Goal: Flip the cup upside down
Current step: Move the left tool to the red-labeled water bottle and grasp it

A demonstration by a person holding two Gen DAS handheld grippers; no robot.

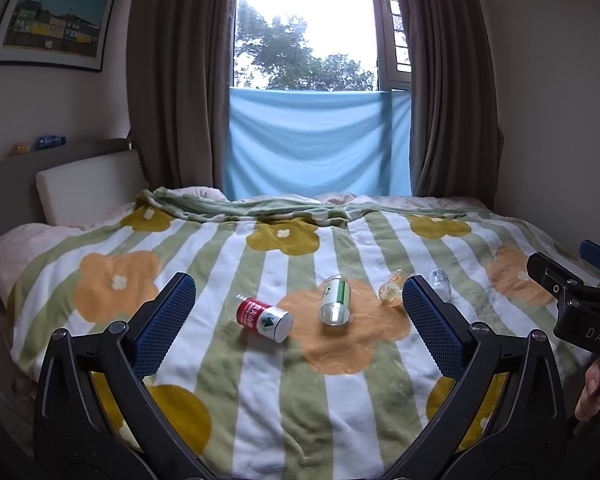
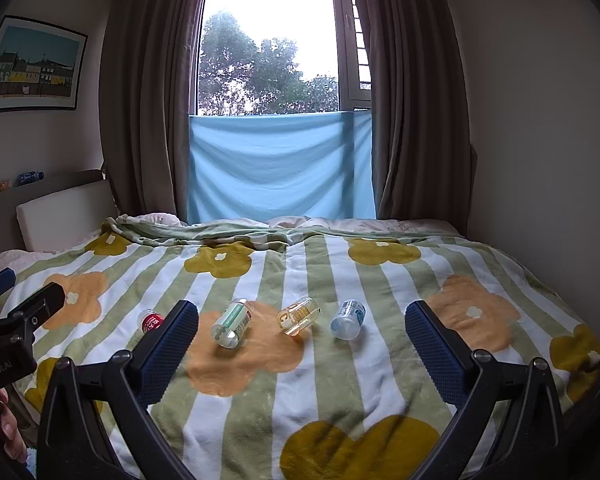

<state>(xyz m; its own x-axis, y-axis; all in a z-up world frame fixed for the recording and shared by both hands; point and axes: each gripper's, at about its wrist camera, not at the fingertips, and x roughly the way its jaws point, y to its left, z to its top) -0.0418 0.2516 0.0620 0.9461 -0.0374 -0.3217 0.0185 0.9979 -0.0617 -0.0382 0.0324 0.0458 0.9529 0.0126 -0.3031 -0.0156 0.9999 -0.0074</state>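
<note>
Four small cups lie on their sides in a row across the middle of the bed (image 2: 380, 384), well clear of its edges: red cup (image 1: 265, 318), green cup (image 1: 335, 300), amber cup (image 2: 299, 315), blue cup (image 2: 348, 319). Left gripper (image 1: 298, 322) and right gripper (image 2: 302, 344) hover with jaws spread, holding nothing. The cups look light, stiff and slippery; grip mid-body. The soft blanket may let them tip.

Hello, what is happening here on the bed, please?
A person holds a claw in each hand above a flowered blanket. Four small cups lie on their sides in a row: red cup, green cup, yellow cup, blue cup. The left claw and right claw are open, holding nothing. No cup is flipped yet.
</note>
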